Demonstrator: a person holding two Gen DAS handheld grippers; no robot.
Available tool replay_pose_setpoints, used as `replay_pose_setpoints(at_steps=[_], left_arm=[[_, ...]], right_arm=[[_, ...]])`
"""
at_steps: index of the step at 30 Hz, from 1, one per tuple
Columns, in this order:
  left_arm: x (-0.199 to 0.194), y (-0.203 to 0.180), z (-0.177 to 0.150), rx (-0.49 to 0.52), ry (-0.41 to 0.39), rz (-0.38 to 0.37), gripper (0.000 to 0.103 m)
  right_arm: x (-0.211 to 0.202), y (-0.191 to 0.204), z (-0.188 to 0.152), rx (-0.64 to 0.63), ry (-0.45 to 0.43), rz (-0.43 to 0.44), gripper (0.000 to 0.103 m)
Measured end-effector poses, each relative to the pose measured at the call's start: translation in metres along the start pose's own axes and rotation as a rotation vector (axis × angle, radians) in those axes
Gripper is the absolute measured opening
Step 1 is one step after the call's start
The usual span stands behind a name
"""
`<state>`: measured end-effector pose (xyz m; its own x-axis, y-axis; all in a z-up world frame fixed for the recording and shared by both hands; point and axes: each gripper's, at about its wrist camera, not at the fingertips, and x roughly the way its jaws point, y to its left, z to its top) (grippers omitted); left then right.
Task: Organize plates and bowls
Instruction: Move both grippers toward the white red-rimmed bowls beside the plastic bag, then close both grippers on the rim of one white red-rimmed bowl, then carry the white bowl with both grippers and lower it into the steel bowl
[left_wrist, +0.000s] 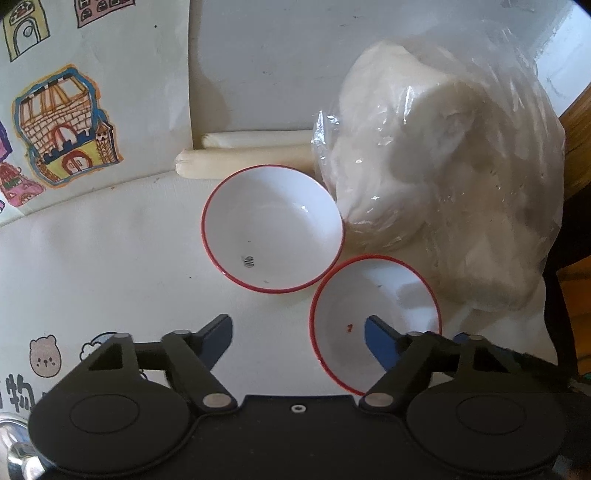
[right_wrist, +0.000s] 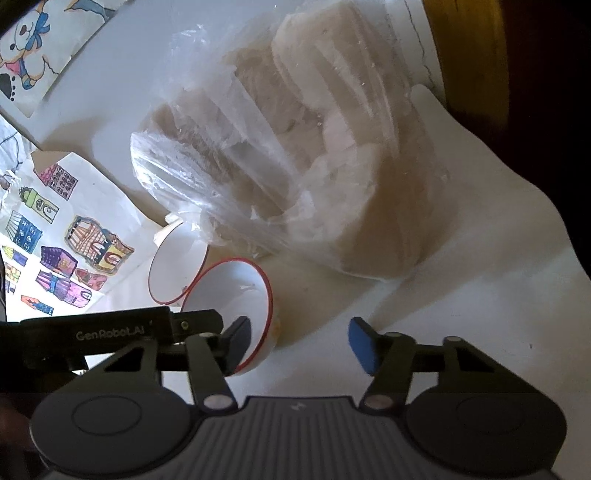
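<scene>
Two white bowls with red rims sit on the white table. The far bowl (left_wrist: 272, 227) holds a small barcode sticker. The near bowl (left_wrist: 373, 314) touches it on the right. My left gripper (left_wrist: 299, 338) is open, its right finger over the near bowl's inside and its left finger on the table side. In the right wrist view the near bowl (right_wrist: 236, 295) and the far bowl (right_wrist: 177, 269) lie at the left. My right gripper (right_wrist: 301, 345) is open and empty, its left finger at the near bowl's rim. The left gripper's body (right_wrist: 110, 332) shows beside it.
A large clear plastic bag of white lumps (left_wrist: 443, 177) stands right behind the bowls, touching them. Two pale rolls (left_wrist: 243, 162) lie at the wall. Children's drawings (left_wrist: 62, 125) hang at the left. The table edge and a dark drop (right_wrist: 554, 147) are at the right.
</scene>
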<state>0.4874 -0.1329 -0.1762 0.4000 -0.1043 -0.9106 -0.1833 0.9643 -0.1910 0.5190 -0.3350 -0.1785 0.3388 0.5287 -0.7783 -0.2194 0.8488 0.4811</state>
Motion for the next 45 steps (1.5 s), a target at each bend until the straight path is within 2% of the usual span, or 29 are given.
replay_pose_setpoints(at_steps=[3,4,5,7,8,10,16,25,36,45], left_arm=[[0.004,-0.003,0.003,-0.013,0.016,-0.024,0.054],[0.006,-0.004,0.003,-0.017,0.025,-0.032,0.043],[0.008,-0.004,0.003,-0.019,0.038,-0.043,0.036],[0.012,-0.006,0.002,-0.016,0.062,-0.070,0.030],[0.014,-0.007,0.002,-0.010,0.069,-0.075,0.024],[0.016,-0.010,0.001,0.001,0.076,-0.065,0.020],[0.015,-0.008,-0.001,-0.008,0.074,-0.068,0.015],[-0.003,-0.009,-0.016,0.016,0.050,-0.091,0.013],[-0.048,-0.006,-0.042,0.050,-0.008,-0.154,0.013],[-0.084,0.013,-0.074,0.073,-0.018,-0.189,0.013]], right_arm=[[0.003,0.002,0.001,0.009,0.013,0.019,0.056],[0.004,0.002,0.001,0.014,0.017,0.027,0.055],[0.006,0.003,0.002,0.019,0.023,0.034,0.054],[0.009,0.003,0.002,0.023,0.031,0.042,0.049],[0.010,0.004,0.002,0.024,0.034,0.042,0.044],[0.012,0.004,0.002,0.026,0.039,0.044,0.035],[0.015,0.012,0.001,0.013,0.042,0.059,0.019],[0.003,0.016,-0.007,0.005,0.042,0.062,0.018],[-0.046,0.027,-0.025,-0.019,-0.016,0.080,0.018],[-0.081,0.047,-0.055,-0.054,-0.018,0.087,0.019]])
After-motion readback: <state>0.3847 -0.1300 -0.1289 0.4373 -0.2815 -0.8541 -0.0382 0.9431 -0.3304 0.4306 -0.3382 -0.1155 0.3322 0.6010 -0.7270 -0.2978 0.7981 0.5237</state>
